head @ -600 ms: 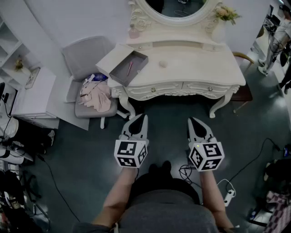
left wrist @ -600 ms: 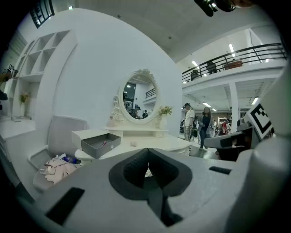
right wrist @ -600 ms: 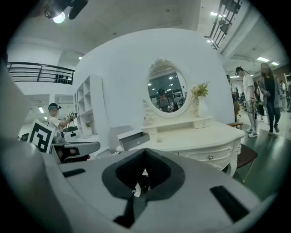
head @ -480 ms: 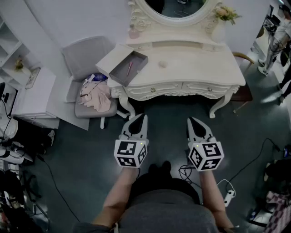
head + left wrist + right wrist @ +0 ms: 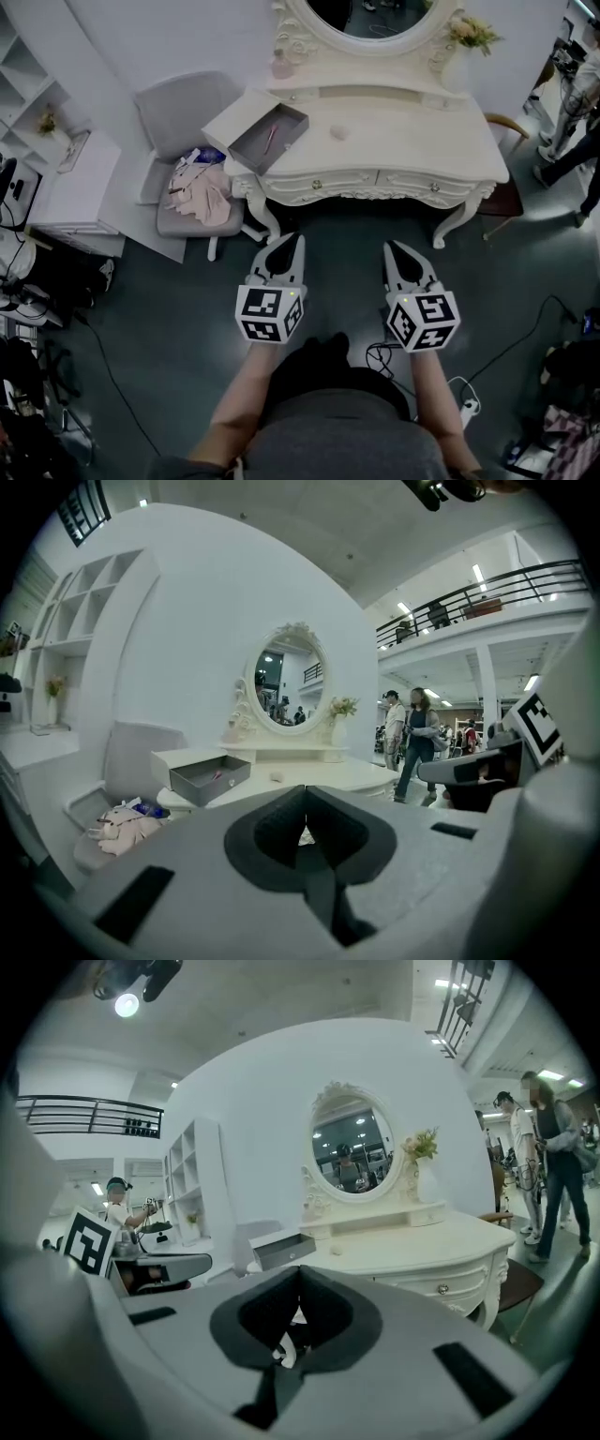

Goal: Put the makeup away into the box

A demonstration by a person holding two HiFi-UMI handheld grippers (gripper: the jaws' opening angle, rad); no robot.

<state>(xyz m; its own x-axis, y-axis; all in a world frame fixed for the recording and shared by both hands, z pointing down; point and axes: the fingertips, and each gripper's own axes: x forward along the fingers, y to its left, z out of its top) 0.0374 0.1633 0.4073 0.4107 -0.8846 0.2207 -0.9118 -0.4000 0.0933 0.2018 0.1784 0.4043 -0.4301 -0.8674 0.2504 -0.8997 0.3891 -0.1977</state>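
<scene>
An open grey box sits on the left end of the cream dressing table, with a thin pink stick lying inside it. A small pinkish makeup piece rests on the tabletop to the right of the box. My left gripper and right gripper hover side by side over the floor in front of the table, well short of it. Both are shut with nothing held. The left gripper view shows the box and the small piece beyond the shut gripper. The right gripper view shows the box past its gripper.
A grey chair with clothes piled on it stands left of the table. A white shelf unit is further left. Cables and a power strip lie on the floor at right. An oval mirror and a flower vase stand at the back.
Both grippers stay where they were. The head view has shifted slightly, and a person at the right edge has walked on.
</scene>
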